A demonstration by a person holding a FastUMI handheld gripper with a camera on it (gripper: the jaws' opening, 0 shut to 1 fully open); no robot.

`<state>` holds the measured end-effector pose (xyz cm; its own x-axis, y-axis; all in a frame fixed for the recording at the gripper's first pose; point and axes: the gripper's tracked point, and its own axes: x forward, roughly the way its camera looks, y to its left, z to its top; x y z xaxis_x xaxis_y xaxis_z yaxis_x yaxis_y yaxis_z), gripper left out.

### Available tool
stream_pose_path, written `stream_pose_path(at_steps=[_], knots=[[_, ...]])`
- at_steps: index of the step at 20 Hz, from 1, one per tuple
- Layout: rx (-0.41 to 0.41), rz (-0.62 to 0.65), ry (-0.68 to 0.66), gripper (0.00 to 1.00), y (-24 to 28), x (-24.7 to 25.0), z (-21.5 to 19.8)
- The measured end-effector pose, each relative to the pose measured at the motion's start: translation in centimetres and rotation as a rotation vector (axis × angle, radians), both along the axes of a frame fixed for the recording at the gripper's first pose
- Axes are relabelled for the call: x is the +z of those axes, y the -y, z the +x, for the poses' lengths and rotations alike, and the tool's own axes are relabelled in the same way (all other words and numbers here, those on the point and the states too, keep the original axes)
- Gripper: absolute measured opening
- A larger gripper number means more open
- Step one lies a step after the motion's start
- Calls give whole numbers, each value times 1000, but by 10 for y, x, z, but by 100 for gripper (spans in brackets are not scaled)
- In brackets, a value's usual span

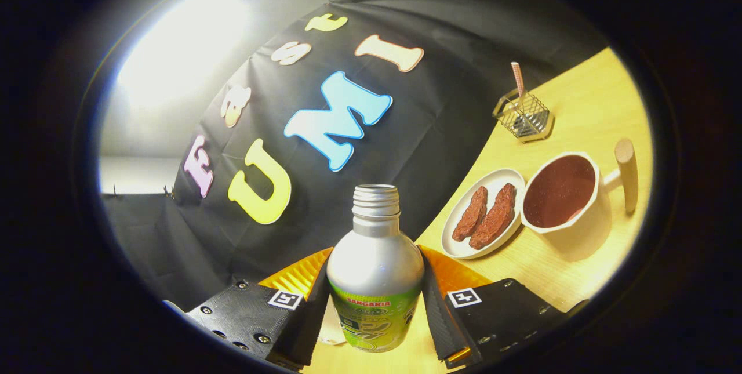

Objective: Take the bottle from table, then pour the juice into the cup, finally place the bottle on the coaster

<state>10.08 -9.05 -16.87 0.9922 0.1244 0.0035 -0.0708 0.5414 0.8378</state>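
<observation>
I have the aluminium juice bottle [375,269] clamped between my gripper's [375,310] two fingers, both pressing on its labelled body, its open threaded neck uncapped. The whole scene leans, so I judge I am tilting toward the white cup [565,200] with the wooden handle, which sits ahead to the right, just beside the plate [458,235] of two brown pieces. To pour well I should bring the mouth over the cup's rim first, then roll slowly; the cup already looks nearly full.
</observation>
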Motion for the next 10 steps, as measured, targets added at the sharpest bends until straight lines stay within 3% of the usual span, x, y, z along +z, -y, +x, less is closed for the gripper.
stream_pose_path(at_steps=[10], knots=[[-50, 308, 15, 75, 19, -5, 8]])
